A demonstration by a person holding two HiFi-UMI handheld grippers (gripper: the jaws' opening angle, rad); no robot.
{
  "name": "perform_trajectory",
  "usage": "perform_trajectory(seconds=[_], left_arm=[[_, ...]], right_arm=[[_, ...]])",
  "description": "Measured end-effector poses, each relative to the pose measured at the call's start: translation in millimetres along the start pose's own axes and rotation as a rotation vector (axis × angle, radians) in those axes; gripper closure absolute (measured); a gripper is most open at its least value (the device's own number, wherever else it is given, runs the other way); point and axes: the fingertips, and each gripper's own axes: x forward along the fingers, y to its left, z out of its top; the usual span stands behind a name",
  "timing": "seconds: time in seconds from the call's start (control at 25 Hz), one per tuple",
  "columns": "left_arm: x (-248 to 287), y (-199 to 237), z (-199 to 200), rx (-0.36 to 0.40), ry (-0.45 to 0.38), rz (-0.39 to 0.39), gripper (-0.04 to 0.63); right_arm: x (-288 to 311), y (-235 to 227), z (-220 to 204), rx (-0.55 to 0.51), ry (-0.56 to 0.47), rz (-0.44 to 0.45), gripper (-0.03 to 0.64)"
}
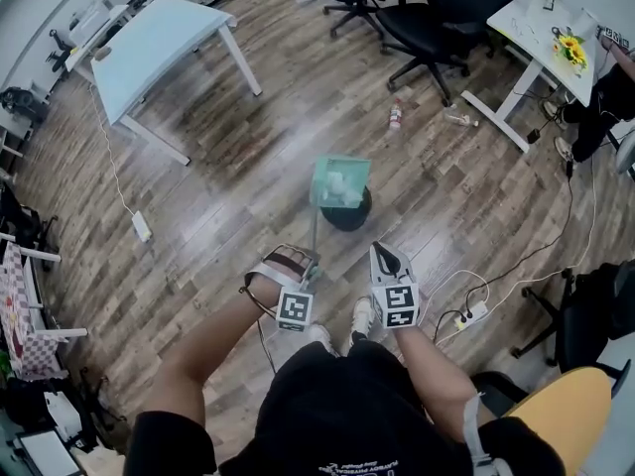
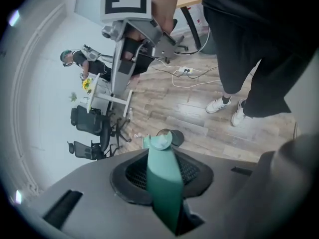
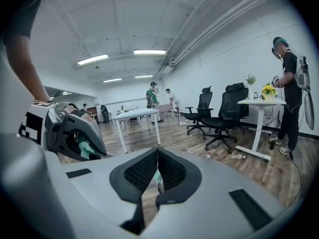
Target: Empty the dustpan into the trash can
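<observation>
While the person stands on the wooden floor [image 1: 248, 157], the left tool [image 1: 293, 264] sits just below the middle of the head view, its jaws closed on the thin handle [image 1: 315, 234] of the teal dustpan [image 1: 340, 180]. In the left gripper view, that teal handle [image 2: 164, 183] runs up between the dark pads [image 2: 130, 173] of the left tool [image 2: 160, 156] and fills the gap between them. It leads out to the dustpan [image 2: 158, 142] at its far end.

In the head view the dustpan is at the centre of the frame. It overlaps the upper left rim of the round black trash can [image 1: 353, 213], and white crumpled paper [image 1: 342, 184] lies inside it. Whether pan and can touch cannot be told.

The right tool [image 1: 385, 261] is just to the right of the left one and apart from the handle. In the right gripper view the jaws of the right tool [image 3: 158, 153] meet at their tips. Only a narrow slit opens below the tips, and nothing is clamped between the jaws. The left tool [image 3: 65, 131] shows at that view's left edge.

A white table [image 1: 159, 43] stands in the upper left of the head view, and black office chairs [image 1: 437, 13] stand along the top. A small bottle [image 1: 396, 115] lies on the floor above the dustpan.
</observation>
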Motion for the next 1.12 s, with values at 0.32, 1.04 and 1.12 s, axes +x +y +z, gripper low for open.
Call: perform_trajectory(seconds=[0.32, 1.04, 1.12], left_arm=[[-6.0, -57.0, 17.1, 0.239, -0.018, -0.042, 0.494], [-7.6, -106.5, 11.4, 0.741, 0.064, -0.133, 0.485], [-8.3, -108.0, 11.3, 0.764, 0.077, -0.134, 0.482]], right_arm=[[-24.0, 19.9, -0.8, -0.003, -0.01, -0.047, 0.592], [-64.9, 77.6, -5.8, -0.051, -0.013, -0.025, 0.592], [-68.0, 78.1, -7.6, -0.053, -0.013, -0.029, 0.592]])
